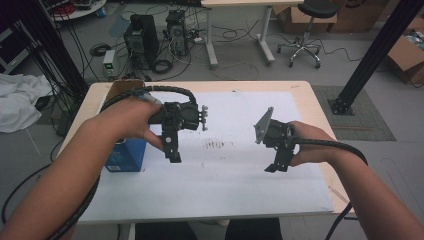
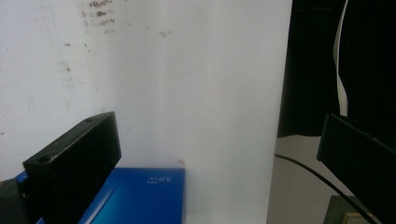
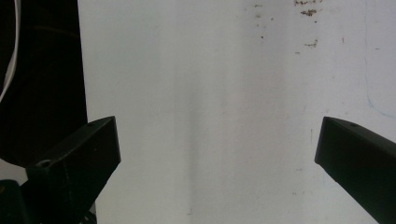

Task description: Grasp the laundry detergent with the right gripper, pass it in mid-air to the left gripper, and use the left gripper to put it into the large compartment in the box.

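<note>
Both grippers hover over the white surface (image 1: 240,165), jaws spread wide and empty; the left gripper (image 1: 173,155) hangs nearest the blue box (image 1: 125,155), seemingly ready to grab it, the right gripper (image 1: 278,166) well apart.

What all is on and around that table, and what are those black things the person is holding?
blue box: one, blue, left side of the table, partly under the left forearm
white sheet: one, white with small dark stains, covers most of the table top
table: one, light wood, middle of the room
white cloth: one, white, heaped at far left off the table
computer towers: two, black, on the floor behind the table among loose cables
office stool: one, black seat on wheels, behind right
cardboard boxes: several, brown, far right
left claw: one, black, held above the sheet beside the blue box, jaws apart
right claw: one, black, held above the sheet at right, jaws apart
forearms: two, reaching in from below
</note>
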The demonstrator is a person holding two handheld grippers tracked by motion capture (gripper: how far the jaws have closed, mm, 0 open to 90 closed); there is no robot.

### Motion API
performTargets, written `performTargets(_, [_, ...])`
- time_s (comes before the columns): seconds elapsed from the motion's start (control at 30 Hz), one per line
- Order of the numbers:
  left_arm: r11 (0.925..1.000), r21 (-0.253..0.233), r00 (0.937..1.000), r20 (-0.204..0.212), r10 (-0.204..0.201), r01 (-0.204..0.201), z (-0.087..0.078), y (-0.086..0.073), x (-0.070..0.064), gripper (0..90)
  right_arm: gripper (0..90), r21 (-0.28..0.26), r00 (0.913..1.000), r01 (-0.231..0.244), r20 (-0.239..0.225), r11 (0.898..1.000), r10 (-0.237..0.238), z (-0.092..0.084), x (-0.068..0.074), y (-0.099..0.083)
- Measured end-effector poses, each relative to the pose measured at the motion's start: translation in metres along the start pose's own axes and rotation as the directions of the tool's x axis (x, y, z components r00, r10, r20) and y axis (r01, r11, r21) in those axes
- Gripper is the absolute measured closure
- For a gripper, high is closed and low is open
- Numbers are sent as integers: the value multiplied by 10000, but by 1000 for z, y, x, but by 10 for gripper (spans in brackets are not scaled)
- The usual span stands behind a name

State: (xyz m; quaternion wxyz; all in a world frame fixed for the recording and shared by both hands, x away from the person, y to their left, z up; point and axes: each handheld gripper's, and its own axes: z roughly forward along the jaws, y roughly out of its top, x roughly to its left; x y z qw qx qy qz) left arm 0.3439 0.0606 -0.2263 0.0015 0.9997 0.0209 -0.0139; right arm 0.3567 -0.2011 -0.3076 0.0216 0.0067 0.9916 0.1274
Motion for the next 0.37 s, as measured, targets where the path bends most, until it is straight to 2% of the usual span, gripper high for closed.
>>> performTargets(0.37, [9999,-113,10000,93,27,-26,3,0,2,1,0,-11,10000,80,-33,10000,-80,4,-2,3])
